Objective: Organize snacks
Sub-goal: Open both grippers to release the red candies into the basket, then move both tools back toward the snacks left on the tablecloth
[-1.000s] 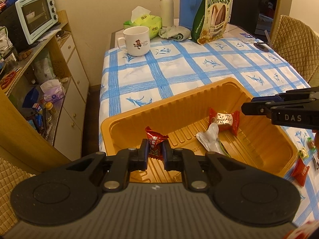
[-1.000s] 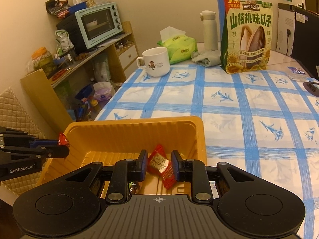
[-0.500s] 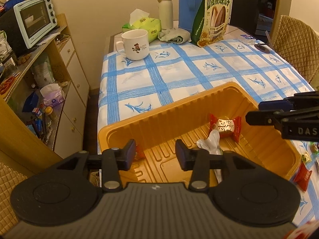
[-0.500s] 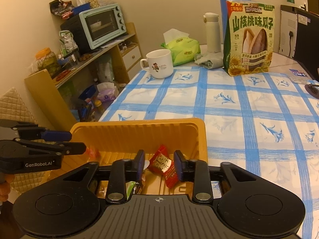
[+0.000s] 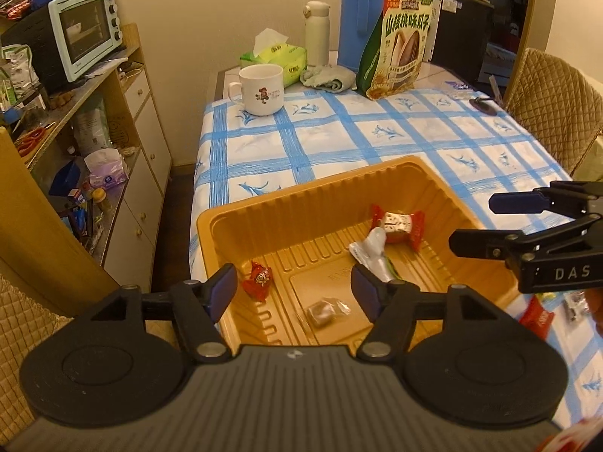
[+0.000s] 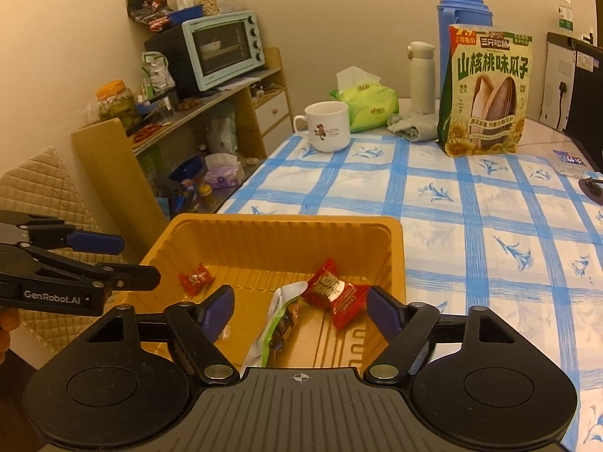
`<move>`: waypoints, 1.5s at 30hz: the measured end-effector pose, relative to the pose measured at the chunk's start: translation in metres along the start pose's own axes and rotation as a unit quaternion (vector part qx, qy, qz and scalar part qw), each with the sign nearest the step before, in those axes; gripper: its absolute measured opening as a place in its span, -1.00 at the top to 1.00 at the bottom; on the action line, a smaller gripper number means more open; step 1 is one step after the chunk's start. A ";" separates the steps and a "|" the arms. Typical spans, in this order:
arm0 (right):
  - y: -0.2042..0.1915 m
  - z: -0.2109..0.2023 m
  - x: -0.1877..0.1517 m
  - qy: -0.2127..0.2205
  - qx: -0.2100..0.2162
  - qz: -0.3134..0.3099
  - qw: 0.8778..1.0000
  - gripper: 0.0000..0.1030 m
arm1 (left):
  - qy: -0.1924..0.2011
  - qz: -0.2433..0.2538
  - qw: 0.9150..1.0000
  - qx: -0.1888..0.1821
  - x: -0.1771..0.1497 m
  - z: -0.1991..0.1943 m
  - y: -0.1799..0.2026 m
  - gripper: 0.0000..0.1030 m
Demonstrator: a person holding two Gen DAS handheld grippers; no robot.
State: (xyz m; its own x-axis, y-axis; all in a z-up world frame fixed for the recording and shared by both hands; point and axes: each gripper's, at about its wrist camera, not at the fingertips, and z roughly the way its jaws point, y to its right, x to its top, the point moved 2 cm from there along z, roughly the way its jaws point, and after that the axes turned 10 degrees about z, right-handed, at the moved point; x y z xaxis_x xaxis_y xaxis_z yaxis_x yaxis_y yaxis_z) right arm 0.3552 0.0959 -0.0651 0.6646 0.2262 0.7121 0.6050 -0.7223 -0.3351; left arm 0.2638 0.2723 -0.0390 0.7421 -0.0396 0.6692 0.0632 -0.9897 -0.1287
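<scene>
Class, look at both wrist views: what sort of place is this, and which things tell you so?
Most likely a home dining or kitchen corner. A table with a blue-checked cloth carries a mug and a tissue pack, and a toaster oven sits on a cluttered wooden shelf unit beside it.

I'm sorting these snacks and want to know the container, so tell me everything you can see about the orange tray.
The orange tray is a deep rectangular tub of what looks like thin moulded plastic, with ribbed walls, a rolled rim and a ridged floor. It sits upright near the corner of the blue-checked tablecloth. Inside lie a small red candy, a larger red-and-white candy, a pale wrapped snack and a clear-wrapped brown sweet. Neither hand-held gripper appears to touch it.
</scene>
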 end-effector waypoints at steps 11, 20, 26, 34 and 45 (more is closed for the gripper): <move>-0.001 -0.057 -0.015 0.018 0.010 0.003 1.000 -0.71 | 0.014 -0.014 1.000 0.001 -0.014 -0.049 0.031 -0.34; 0.011 -0.109 -0.040 0.020 0.018 0.008 1.000 -0.72 | 0.013 -0.026 1.000 0.002 -0.036 -0.082 0.072 -0.34; 0.024 -0.144 -0.060 0.019 0.024 0.006 1.000 -0.73 | 0.009 -0.032 0.999 0.004 -0.051 -0.102 0.104 -0.34; 0.046 -0.183 -0.090 0.006 0.025 0.004 1.000 -0.73 | 0.001 -0.038 0.999 -0.002 -0.068 -0.118 0.150 -0.34; 0.086 -0.218 -0.132 -0.026 0.018 -0.004 0.999 -0.73 | -0.014 -0.051 0.998 -0.018 -0.088 -0.122 0.212 -0.34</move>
State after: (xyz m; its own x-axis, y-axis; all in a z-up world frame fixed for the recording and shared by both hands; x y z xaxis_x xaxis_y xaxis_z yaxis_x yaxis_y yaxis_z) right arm 0.2234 -0.1386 -0.0531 0.6808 0.2675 0.6819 0.6257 -0.6964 -0.3515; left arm 0.1309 0.0494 -0.0358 0.7513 0.0658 0.6566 0.1170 -0.9925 -0.0343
